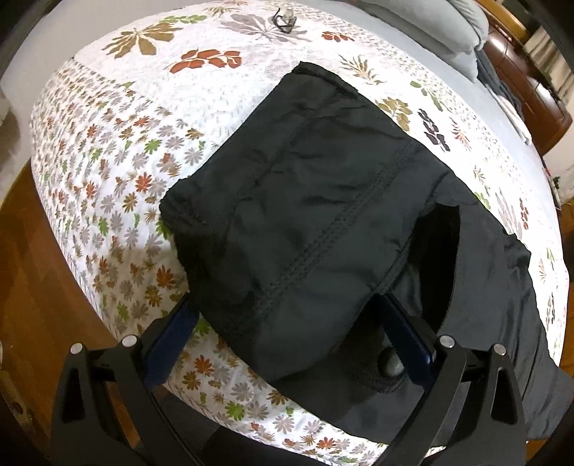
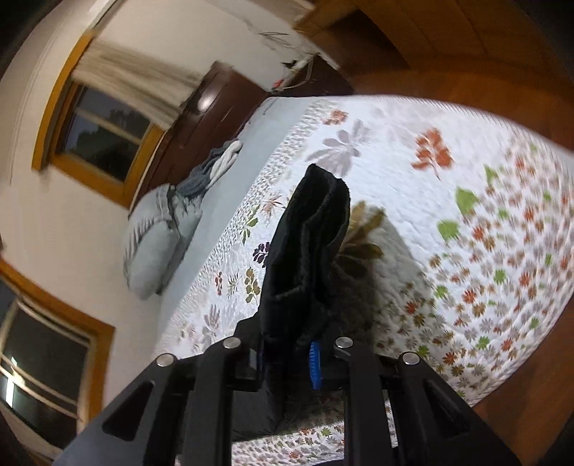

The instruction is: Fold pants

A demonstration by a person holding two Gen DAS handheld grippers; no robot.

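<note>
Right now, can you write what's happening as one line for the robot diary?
step: folding black pants | right tool: shut on pants | left tool: open, straddling pants | surface: floral quilt

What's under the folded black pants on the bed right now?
The black fabric pants lie on the white floral quilt, which shows all around them. The open left gripper straddles their near edge. Whatever lies beneath the fabric itself is covered.

The black pants point(image 1: 305, 229) hid the left gripper's point(image 1: 287, 319) fingertips, a small dark object point(image 1: 283, 18) stayed unidentifiable, and motion blurred the floral quilt point(image 2: 502, 233).
</note>
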